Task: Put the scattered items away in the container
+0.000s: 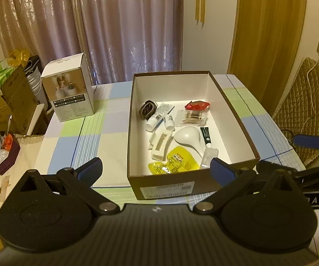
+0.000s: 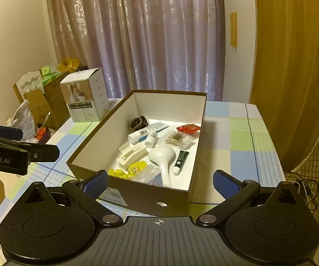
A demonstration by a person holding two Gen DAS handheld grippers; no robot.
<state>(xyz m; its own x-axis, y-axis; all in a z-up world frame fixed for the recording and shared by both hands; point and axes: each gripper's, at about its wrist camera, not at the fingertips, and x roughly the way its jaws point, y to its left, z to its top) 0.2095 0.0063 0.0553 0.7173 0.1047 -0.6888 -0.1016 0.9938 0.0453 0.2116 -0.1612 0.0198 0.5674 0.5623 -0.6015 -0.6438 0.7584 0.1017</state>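
Observation:
A brown shoebox [image 1: 170, 189] with a white inside stands on the checked tablecloth; it also shows in the right wrist view [image 2: 137, 199]. Inside lie a white brush [image 1: 189, 136], a white hair clip [image 1: 160, 147], yellow packets [image 1: 175, 164], a white tube [image 1: 156, 118], a small bottle [image 1: 169, 122], a red packet [image 1: 197, 106], cotton swabs [image 1: 192, 118], a dark tube [image 1: 205, 135] and a brown hair tie [image 1: 147, 109]. My left gripper [image 1: 156, 170] is open and empty before the box's near wall. My right gripper [image 2: 160, 182] is open and empty at the near corner.
A white product carton [image 1: 69, 88] stands on the table left of the shoebox. Cardboard boxes and bags [image 1: 6, 102] crowd the floor at the left. A quilted chair [image 1: 308, 110] with cables is at the right. Curtains hang behind the table.

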